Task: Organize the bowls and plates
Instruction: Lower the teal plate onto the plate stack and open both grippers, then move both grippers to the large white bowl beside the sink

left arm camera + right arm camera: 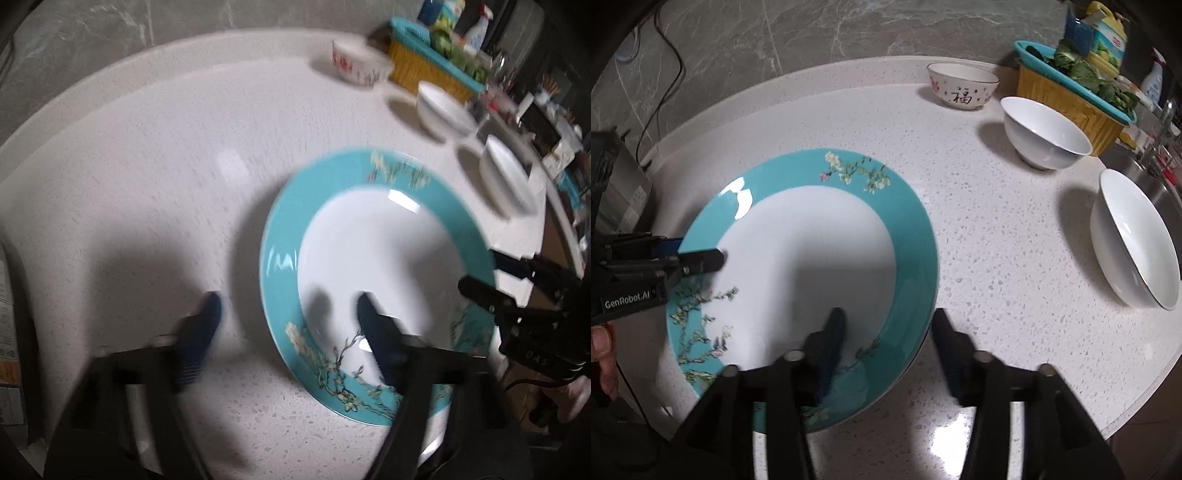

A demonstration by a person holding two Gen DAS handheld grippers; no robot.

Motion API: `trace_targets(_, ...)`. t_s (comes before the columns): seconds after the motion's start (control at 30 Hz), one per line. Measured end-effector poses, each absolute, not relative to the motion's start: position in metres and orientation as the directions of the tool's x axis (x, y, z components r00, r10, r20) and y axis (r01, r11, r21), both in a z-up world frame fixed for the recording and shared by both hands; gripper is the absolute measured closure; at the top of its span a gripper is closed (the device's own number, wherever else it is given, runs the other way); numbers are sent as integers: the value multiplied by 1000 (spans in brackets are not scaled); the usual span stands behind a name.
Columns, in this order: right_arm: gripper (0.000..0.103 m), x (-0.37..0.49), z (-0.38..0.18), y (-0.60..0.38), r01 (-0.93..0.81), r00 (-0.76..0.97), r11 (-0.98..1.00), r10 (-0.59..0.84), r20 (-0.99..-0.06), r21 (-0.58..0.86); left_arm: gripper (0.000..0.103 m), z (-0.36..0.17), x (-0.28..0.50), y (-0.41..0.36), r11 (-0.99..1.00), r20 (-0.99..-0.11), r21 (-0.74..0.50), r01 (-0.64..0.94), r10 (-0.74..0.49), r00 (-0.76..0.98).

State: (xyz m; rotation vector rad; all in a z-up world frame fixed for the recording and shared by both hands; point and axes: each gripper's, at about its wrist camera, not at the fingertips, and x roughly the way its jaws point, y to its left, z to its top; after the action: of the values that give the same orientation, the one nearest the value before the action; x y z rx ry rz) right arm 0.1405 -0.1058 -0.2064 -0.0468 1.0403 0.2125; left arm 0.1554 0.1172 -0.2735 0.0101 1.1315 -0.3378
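Fingers of the left gripper [288,306] stand apart, astride the near rim of the turquoise plate [280,236], not pressing it. Fingers of the right gripper [888,325] are also spread over the plate's [916,258] other side, free of it. It lies flat on the tabletop [997,258]. Two white bowls [1045,133] and a flowered bowl [962,85] stand toward the far right edge, beside a basket [1067,103].

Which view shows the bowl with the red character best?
The right wrist view: the patterned bowl is sharp there, with its character and dark rim legible. The left wrist view shows it blurred, only reddish markings visible.
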Motion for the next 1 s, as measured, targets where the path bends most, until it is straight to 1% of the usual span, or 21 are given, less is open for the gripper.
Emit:
trace_targets(0.07,38,138,-196,-113,-180,505,980,161,-848,80,23,-253,159,123,946,-871,-201,256,-292,396)
trace_targets(0.13,33,133,-176,-130,-148,534,979,199,-822,141,12,-233,165,125,932,-848,-265,248,-348,400)
trace_targets(0.17,28,132,-170,-137,-138,543,976,215,-811,167,11,-224,168,123,922,-838,-294,253,-376,396)
trace_targets(0.2,24,130,-158,-152,-113,563,970,239,-791,213,11,-213,170,118,908,-827,-322,267,-407,388)
trace_targets(0.33,24,127,-125,-212,-19,624,939,279,-729,343,10,-172,172,85,836,-760,-429,341,-538,364)
trace_targets(0.43,23,132,-107,-267,68,655,912,265,-707,404,10,-158,171,50,802,-733,-458,382,-584,348)
trace_targets(0.53,23,141,-95,-321,126,675,880,262,-690,457,10,-165,176,8,803,-752,-459,379,-578,315)
trace_targets(0.67,23,152,-94,-367,118,664,902,239,-708,416,10,-183,182,-50,825,-790,-436,361,-543,286)
trace_targets(0.8,23,174,-114,-410,63,618,899,306,-724,433,10,-214,198,-116,878,-843,-389,279,-461,276)
trace_targets(0.87,23,190,-127,-429,22,576,888,364,-732,459,10,-232,206,-148,892,-861,-375,253,-436,263)
trace_targets(1.0,24,212,-150,-450,-56,493,888,423,-761,457,11,-260,214,-184,913,-886,-361,190,-399,235)
